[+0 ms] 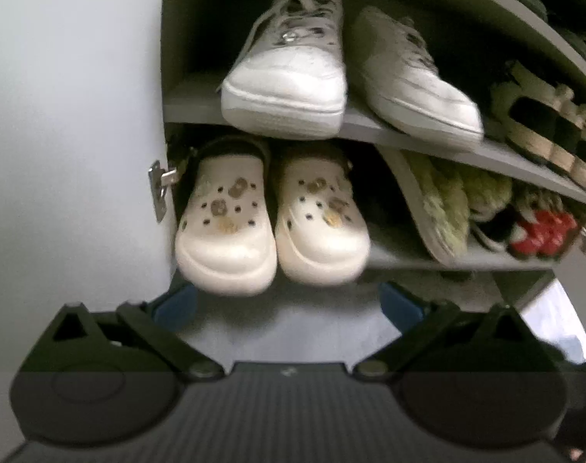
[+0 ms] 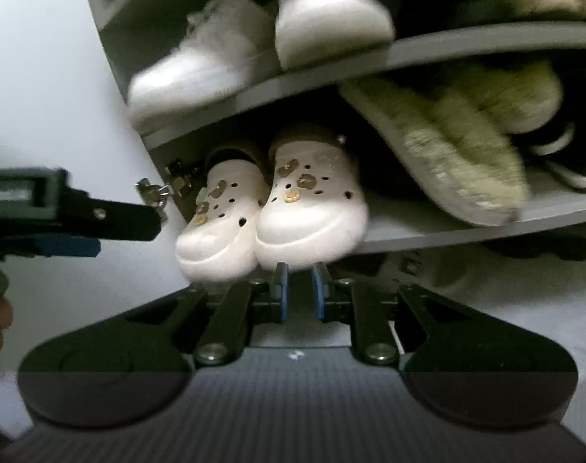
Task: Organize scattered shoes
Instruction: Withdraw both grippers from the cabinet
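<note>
1. Since the white clogs (image 1: 270,220) sit paired on the bottom shelf (image 1: 401,250), I judge placing done.
2. My left gripper (image 1: 289,305) gapes empty; right gripper (image 2: 298,289) nearly closed, holding nothing (next: find strays).

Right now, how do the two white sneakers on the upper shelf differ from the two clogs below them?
The sneakers are laced and closed; the clogs have holes and brown charms on top. The sneakers sit on the upper shelf with one toe pointing straight out and the other angled aside; the clogs stand side by side, parallel, on the lower shelf. Both pairs are white, toes facing outward and overhanging their shelf edge.
</note>
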Demonstrator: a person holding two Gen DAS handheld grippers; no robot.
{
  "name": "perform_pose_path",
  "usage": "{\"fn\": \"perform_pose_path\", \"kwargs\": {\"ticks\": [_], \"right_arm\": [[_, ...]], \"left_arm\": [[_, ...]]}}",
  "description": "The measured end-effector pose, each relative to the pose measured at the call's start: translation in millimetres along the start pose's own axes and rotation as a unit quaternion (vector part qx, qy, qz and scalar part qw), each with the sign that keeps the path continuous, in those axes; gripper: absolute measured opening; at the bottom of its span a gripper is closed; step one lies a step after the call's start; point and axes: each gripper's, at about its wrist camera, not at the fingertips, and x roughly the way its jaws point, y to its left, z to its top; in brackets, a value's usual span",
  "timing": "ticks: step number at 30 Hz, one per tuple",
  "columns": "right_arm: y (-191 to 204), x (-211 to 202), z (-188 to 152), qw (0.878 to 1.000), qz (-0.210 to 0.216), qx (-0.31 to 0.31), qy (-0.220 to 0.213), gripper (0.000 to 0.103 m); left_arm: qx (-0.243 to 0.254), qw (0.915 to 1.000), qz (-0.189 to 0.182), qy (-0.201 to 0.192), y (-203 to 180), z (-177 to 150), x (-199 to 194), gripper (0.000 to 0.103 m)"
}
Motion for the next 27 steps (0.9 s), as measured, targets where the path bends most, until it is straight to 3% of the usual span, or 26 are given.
{"fn": "perform_pose_path", "kwargs": {"ticks": [7, 14, 16, 20, 24, 27], "right_arm": [[33, -120, 66, 0.998, -0.046, 0.022, 0.039, 0.018], [86, -275, 160, 0.988, -0.093, 0.057, 0.108, 0.018], [96, -309, 186, 0.985, -0.105, 0.069, 0.12, 0.018], [123, -377, 248, 0.978, -0.136, 0.068, 0.143, 0.018], [146, -432, 313, 0.971, -0.158, 0.082, 0.161, 0.019], [163, -464, 359, 0.966, -0.176, 0.101, 0.161, 0.021]], "left_arm": [[0.027, 0.9976, 0.01, 0.064, -25, 41, -108, 0.102], [-0.036, 0.9934, 0.035, 0.103, -70, 86, -258, 0.102], [-0.052, 0.991, 0.024, 0.121, -85, 102, -302, 0.102], [0.001, 0.9899, -0.001, 0.141, -108, 144, -363, 0.102], [0.053, 0.9895, -0.014, 0.134, -117, 209, -430, 0.102], [0.06, 0.9888, -0.021, 0.135, -113, 249, -460, 0.102]]}}
